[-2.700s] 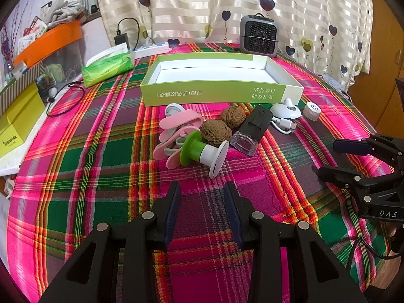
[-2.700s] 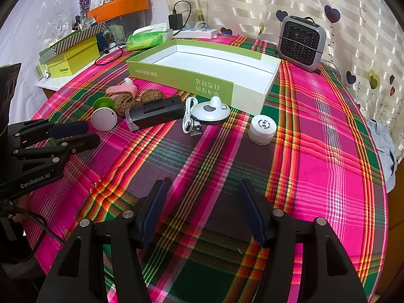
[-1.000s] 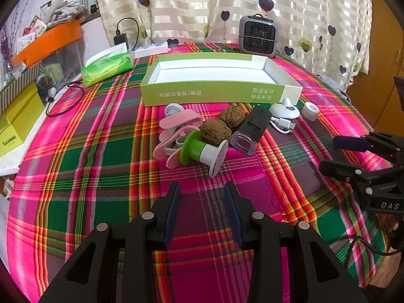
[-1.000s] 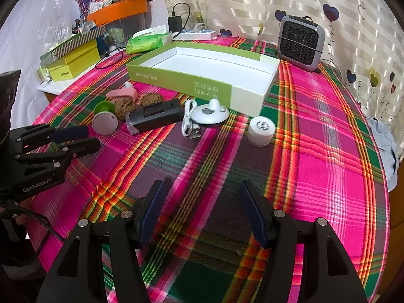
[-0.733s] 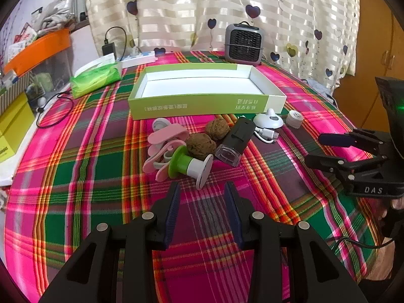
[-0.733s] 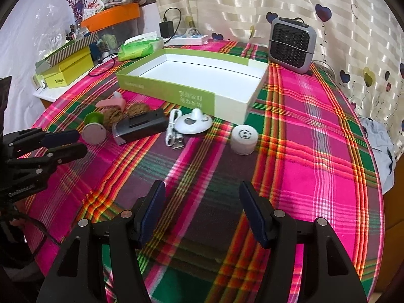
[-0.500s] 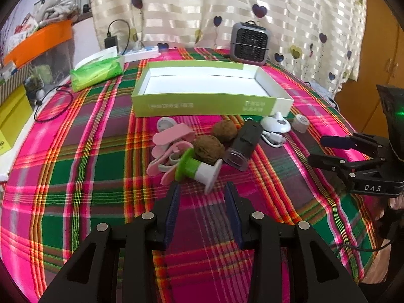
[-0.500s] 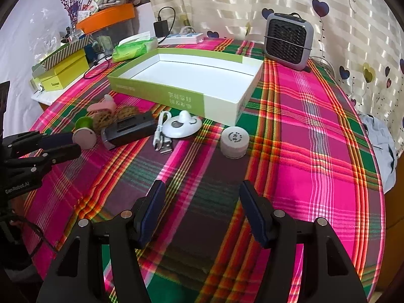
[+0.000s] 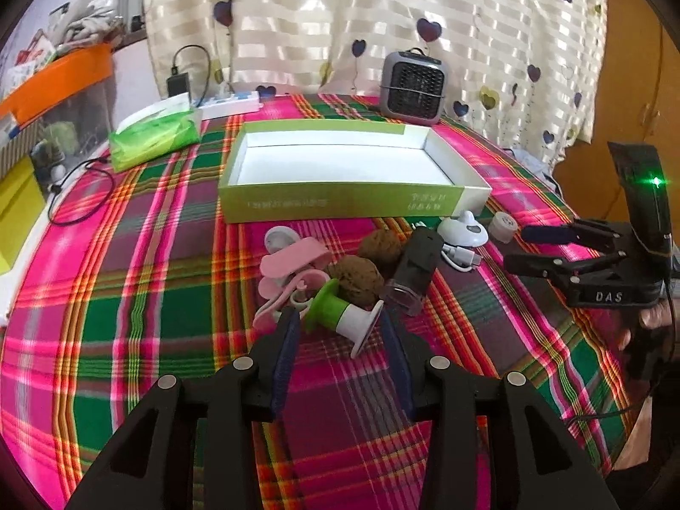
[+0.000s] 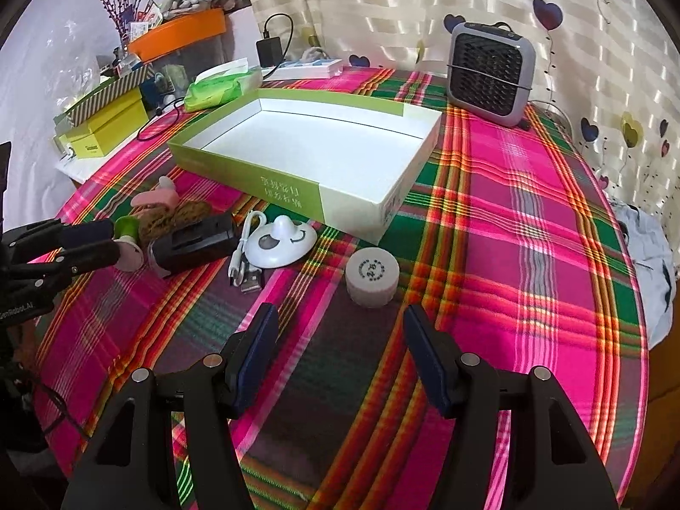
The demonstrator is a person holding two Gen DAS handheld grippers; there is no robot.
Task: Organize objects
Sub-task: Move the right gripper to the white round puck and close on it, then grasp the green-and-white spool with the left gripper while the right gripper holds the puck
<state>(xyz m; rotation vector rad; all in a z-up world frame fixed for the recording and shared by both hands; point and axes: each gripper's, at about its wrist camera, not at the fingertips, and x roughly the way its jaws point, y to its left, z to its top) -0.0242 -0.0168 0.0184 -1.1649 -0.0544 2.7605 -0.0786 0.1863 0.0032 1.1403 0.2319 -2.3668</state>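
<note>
At lower centre, the left gripper (image 9: 338, 323) is spread around the green-and-white plastic spool (image 9: 344, 312). The right gripper (image 10: 338, 318) gapes empty below the round white jar (image 10: 372, 272), mid-frame.

heart-print striped curtain (image 9: 340, 21) — plaid tablecloth (image 10: 531, 212) — wooden door (image 9: 629, 63)

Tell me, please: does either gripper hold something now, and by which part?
Nothing is held. The left gripper and the right gripper are both open, with nothing clamped.
</note>
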